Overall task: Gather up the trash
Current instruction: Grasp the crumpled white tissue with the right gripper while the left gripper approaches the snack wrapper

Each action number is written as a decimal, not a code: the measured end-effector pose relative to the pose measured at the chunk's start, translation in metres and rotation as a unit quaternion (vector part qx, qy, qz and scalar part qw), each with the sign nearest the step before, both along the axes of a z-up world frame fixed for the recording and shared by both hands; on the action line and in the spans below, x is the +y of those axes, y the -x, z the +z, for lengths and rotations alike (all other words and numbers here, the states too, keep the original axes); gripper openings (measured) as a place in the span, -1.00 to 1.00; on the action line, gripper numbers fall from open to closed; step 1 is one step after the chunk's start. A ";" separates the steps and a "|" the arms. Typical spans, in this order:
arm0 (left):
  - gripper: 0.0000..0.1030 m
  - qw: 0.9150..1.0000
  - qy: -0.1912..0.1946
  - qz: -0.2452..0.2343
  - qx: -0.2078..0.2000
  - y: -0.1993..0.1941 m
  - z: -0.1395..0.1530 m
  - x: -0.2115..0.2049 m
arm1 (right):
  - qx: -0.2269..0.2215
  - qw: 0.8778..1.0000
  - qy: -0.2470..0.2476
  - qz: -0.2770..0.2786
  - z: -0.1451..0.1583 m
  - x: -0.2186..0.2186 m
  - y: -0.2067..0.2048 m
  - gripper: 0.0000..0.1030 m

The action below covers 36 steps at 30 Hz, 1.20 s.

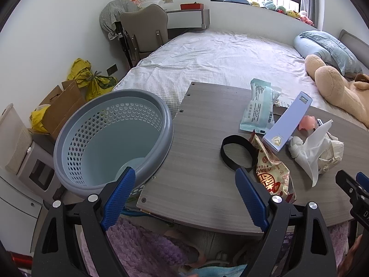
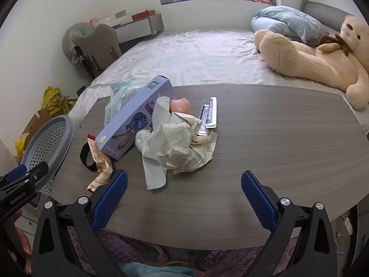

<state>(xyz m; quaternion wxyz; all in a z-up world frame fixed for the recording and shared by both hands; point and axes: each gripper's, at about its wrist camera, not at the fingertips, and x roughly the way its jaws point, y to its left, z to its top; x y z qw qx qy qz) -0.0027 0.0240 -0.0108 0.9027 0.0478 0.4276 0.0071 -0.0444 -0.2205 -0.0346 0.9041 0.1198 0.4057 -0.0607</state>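
**Empty basket, crowded pile: where a grab could go astray**

While both grippers hang at the near edge of the worktop with nothing held, the trash sits in one tangled heap ahead of them. Both pairs of fingers stand wide apart: the left gripper and the right gripper are empty.

Ahead of the right fingers, slightly toward the left one, lie the crumpled paper and the white tissue, touching each other. Beyond them rest the purple box, the pale green packet, a pink toy and a flat foil-edged packet. Just beside the right finger of the left gripper sits the snack wrapper, overlapping the black strap loop.

The risks, as I judge them:
- closing on the paper may drag the tissue half along and drop it short of the basket
- the pink toy, wedged against the pile, may be swept up though it may not be trash
- pinching the wrapper may snag the strap loop
- the thin wrapper may slip from the pads

The grey basket stands beyond the left finger of the left gripper, overhanging the worktop's edge; a careless nudge could tip it off. Its inside shows only a bare floor, no trash yet
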 end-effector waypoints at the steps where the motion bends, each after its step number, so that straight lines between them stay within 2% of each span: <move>1: 0.64 1.000 -0.001 0.001 0.000 -0.001 -0.001 -0.001 | 0.000 1.000 0.001 -0.001 -0.001 -0.002 -0.001 0.88; 11: 0.64 1.000 0.004 -0.014 0.018 -0.010 -0.014 -0.016 | -0.001 1.000 0.006 0.000 -0.014 -0.017 -0.020 0.82; 22: 0.64 1.000 0.004 -0.024 0.015 -0.017 -0.012 -0.028 | 0.004 0.999 -0.011 0.035 -0.023 -0.014 -0.038 0.28; 25: 0.64 0.999 0.004 -0.030 0.011 -0.020 -0.007 -0.032 | 0.006 0.999 -0.017 0.047 -0.023 -0.014 -0.039 0.02; 27: 0.64 0.999 0.008 -0.034 0.012 -0.019 -0.005 -0.036 | 0.006 0.998 -0.023 0.052 -0.022 -0.014 -0.037 -0.26; 32: 0.64 0.999 0.007 -0.048 0.013 -0.016 -0.004 -0.047 | -0.004 0.998 -0.040 0.057 -0.018 -0.019 -0.031 -0.50; 36: 0.64 0.998 0.015 -0.052 0.015 -0.014 -0.004 -0.054 | -0.011 0.997 -0.050 0.058 -0.012 -0.025 -0.022 -0.56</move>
